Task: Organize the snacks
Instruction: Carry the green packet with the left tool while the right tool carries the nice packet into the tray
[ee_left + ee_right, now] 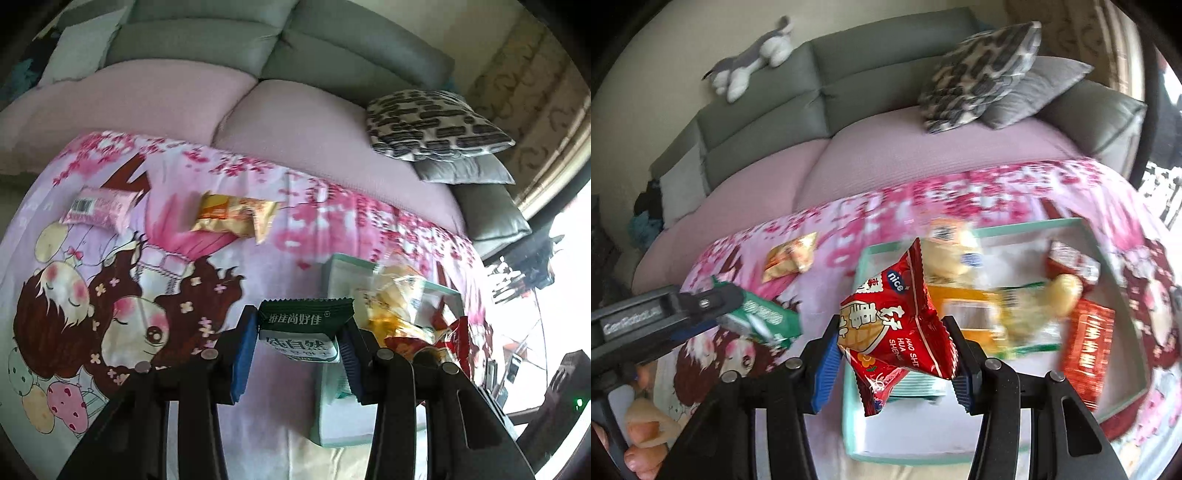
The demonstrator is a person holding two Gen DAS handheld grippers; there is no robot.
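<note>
My left gripper (301, 332) is shut on a green and white snack packet (303, 330), held above the cartoon-print cloth just left of the tray. The same packet (764, 319) shows at the left of the right wrist view, in the left gripper (738, 306). My right gripper (892, 343) is shut on a red snack packet (894, 325), hanging over the near left corner of the mint-rimmed white tray (997, 229). The tray (332, 266) holds several yellow, orange and red packets (1008, 306). On the cloth lie a pink packet (98, 208) and a yellow packet (236, 216).
A pink-covered sofa seat (295, 125) with grey back cushions lies beyond the cloth. Patterned and grey pillows (436, 125) are piled at the right. A plush toy (753, 59) rests on the sofa back. A person's fingers (642, 432) show at the lower left.
</note>
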